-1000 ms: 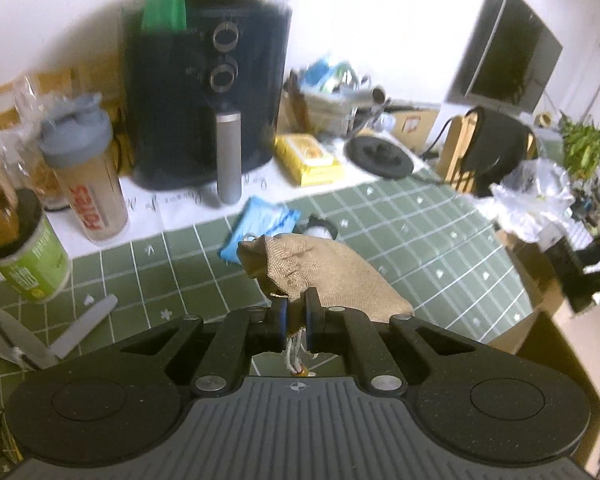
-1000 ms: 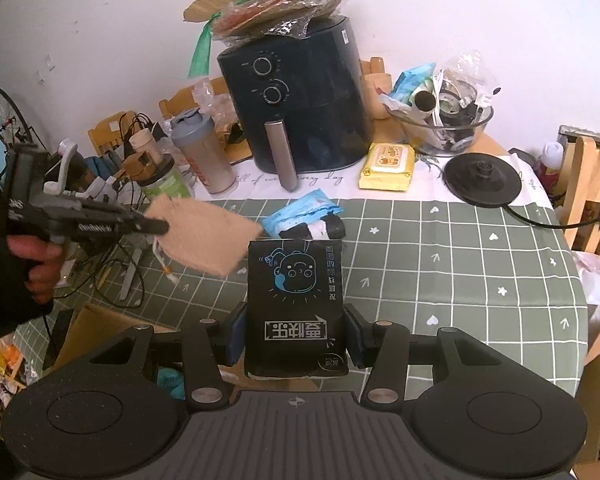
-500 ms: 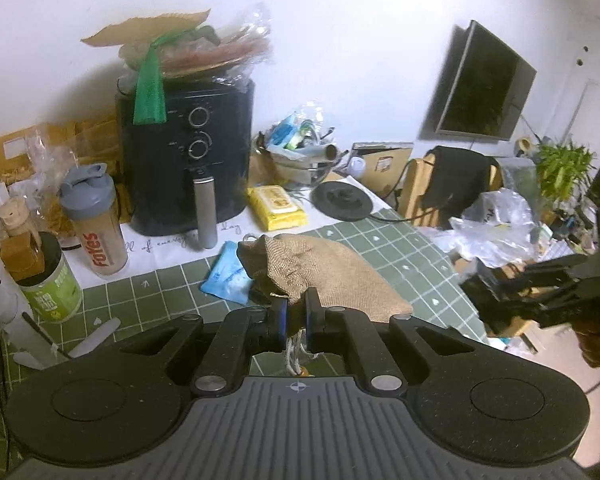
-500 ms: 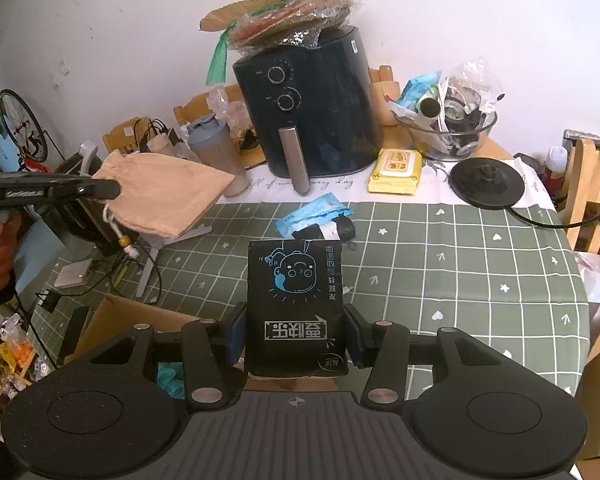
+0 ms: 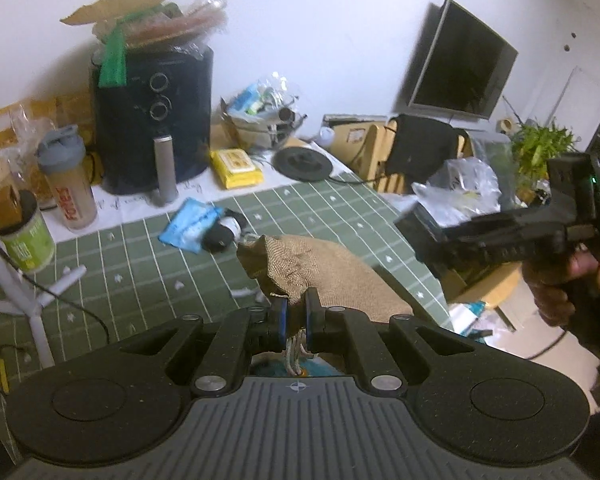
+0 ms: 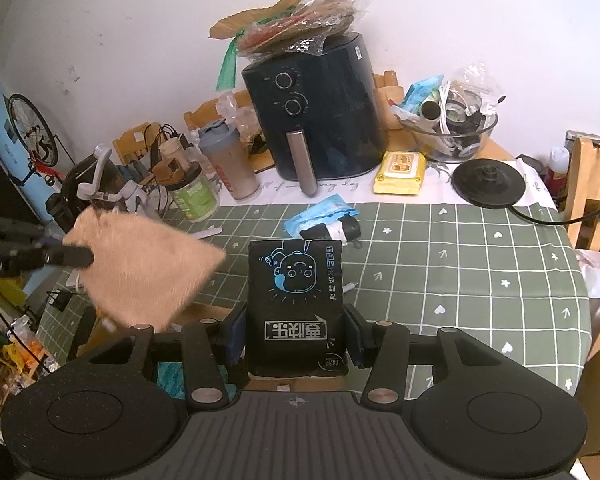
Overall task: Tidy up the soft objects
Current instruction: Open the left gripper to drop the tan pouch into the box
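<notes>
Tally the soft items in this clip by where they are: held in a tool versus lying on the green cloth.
Held in a tool: 2, burlap pouch in the left tool, black pack in the right tool
On the cloth: 2, blue pack, black roll
Total: 4

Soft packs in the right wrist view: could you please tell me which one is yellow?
The flat yellow wipes pack lying on the white cloth beside the dark air fryer. The crumpled light-blue pack lies on the green checked tablecloth, and the black printed pack sits in the right tongs.
</notes>
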Tool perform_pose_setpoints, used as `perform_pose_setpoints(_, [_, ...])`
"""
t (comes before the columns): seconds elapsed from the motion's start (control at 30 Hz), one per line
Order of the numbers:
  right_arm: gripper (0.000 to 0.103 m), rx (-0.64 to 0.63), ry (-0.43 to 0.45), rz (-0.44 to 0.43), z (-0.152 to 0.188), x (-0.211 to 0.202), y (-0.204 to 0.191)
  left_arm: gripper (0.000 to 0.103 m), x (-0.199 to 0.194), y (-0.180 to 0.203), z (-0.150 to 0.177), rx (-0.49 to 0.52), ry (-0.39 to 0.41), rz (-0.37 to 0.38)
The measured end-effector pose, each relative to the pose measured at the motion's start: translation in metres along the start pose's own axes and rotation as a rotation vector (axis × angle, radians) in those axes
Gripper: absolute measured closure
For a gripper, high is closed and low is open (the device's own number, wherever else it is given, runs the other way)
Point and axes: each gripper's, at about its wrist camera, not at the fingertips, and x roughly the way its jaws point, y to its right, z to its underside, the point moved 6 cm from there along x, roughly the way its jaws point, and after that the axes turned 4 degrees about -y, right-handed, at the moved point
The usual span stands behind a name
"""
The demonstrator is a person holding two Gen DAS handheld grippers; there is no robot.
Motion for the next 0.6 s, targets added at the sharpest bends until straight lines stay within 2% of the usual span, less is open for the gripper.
perform_pose_setpoints(0.07, [0.051, 0.004, 0.004, -0.005, 0.002, -0.002, 0.0, 0.094, 0.003, 0.007, 0.006, 0.009, -0.017, -0.009])
perform_pose_setpoints(0.13, [0.051, 0.005, 0.006, -0.009, 0.004, -0.004, -0.001, 0.093, 0.006, 0.015, 0.013, 0.02, -0.03, 0.013])
perform_pose_setpoints(0.2, [0.051, 0.005, 0.004, -0.015, 0.007, -0.005, -0.002, 0.086, 0.008, 0.022, 0.019, 0.021, -0.032, 0.023])
perform_pose_setpoints(0.3, [0.051, 0.0, -0.002, -0.018, 0.011, -0.006, -0.003, 0.056, 0.01, 0.024, 0.024, -0.029, -0.021, 0.012])
perform_pose_setpoints(0.4, [0.051, 0.006, -0.007, -0.022, 0.016, -0.008, -0.004, 0.053, 0.008, 0.027, 0.027, -0.065, -0.011, 0.026])
perform_pose_setpoints(0.6, [0.051, 0.01, -0.022, -0.035, 0.027, -0.009, -0.007, 0.053, 0.009, 0.021, 0.04, -0.137, -0.042, -0.019])
